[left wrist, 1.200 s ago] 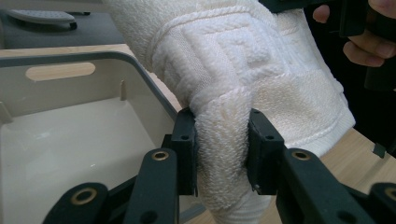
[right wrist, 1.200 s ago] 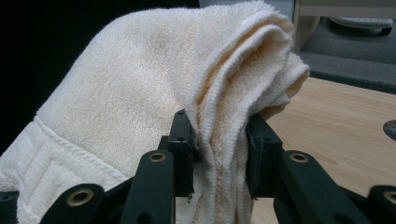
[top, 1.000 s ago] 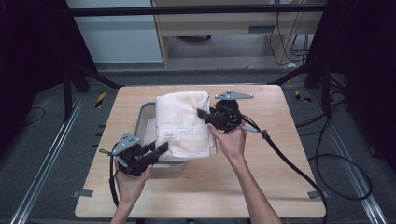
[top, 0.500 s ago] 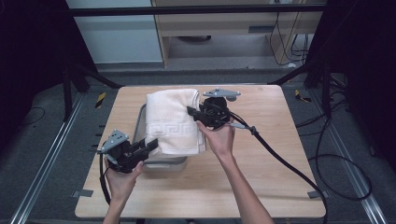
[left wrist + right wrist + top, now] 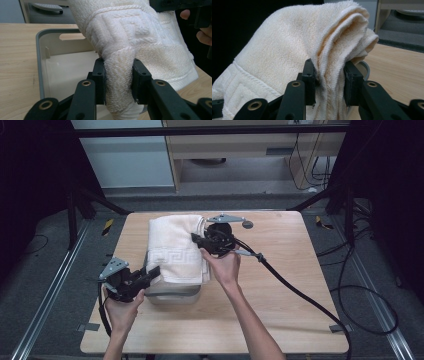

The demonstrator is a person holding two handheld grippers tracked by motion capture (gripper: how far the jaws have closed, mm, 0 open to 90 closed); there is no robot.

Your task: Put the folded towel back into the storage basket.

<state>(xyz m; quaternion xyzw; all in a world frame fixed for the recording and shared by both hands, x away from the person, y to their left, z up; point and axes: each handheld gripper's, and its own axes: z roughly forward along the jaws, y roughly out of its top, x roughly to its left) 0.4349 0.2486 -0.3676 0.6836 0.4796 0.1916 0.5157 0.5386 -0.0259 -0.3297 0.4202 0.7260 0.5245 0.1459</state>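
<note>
Towel: a cream towel (image 5: 175, 247) with a woven key-pattern band, folded thick, sits a little left of centre in the high view, draped over the grey bin (image 5: 175, 296) and held up at two ends by me.
Left gripper: my left gripper (image 5: 152, 271) is at the lower left of the high view, at the towel's near corner. In the left gripper view my jaws pinch a rolled fold of the towel (image 5: 120, 72) in the lower middle of the frame, cloth bulging between them.
Right gripper: my right gripper (image 5: 196, 239) is just above centre in the high view, at the towel's right edge. In the right gripper view my jaws clamp the stacked folded layers (image 5: 329, 75) at lower centre, and the rest of the towel rises to the upper left.
Bin: an open grey bin (image 5: 41, 40) with a handle slot, pale inside; it fills the left half of the left gripper view, under and behind the towel.
Tabletop: a light wooden tabletop (image 5: 300, 285) carries the bin; its right half is bare wood crossed by my right gripper's black cable (image 5: 300, 292).
Other hand: at the upper right of the left gripper view, fingers (image 5: 203, 32) of my right hand wrap its gripper beyond the towel.
</note>
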